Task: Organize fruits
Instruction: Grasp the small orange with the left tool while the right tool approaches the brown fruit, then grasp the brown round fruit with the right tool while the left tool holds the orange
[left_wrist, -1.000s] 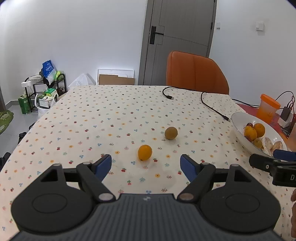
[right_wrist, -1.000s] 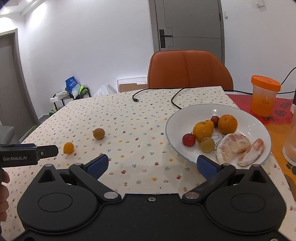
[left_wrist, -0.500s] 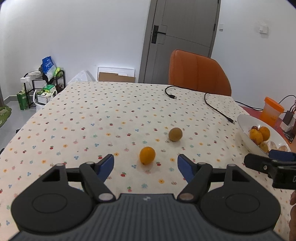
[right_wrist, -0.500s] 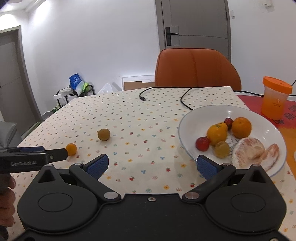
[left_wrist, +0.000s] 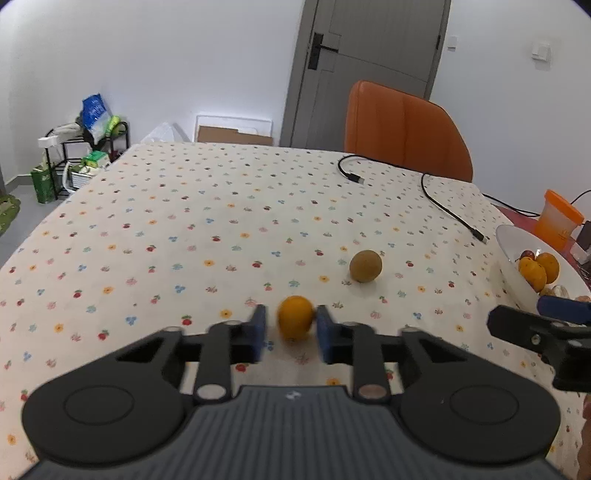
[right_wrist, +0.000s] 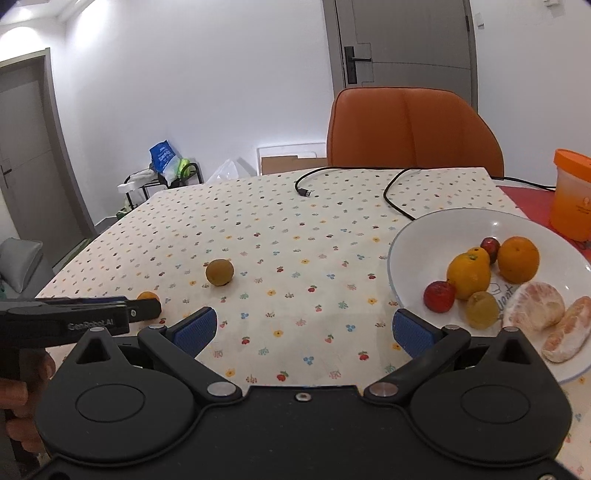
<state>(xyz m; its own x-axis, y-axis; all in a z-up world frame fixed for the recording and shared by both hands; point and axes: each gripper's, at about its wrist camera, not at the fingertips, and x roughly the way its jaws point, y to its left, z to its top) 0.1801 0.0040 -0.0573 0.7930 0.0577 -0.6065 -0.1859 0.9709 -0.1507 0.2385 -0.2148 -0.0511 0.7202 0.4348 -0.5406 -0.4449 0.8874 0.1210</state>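
L gripper (left_wrist: 290, 325) clamped on orange (left_wrist: 295, 316) near table's (left_wrist: 184, 221) front edge; bowl (right_wrist: 413, 236) lies to its right, R gripper (right_wrist: 301, 326) nearer, jaws apart.

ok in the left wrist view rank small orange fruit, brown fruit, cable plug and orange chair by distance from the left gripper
1. small orange fruit, between the left gripper pads
2. brown fruit, ahead and right
3. cable plug, far side of the table
4. orange chair, beyond the table

Even, bright indoor light, with ceiling glare at the upper left of the right wrist view. Soft shadows sit under the fruit. Fisheye bending curves the edges; the left tool's (left_wrist: 290, 328) fingers (left_wrist: 257, 326) are motion-blurred.
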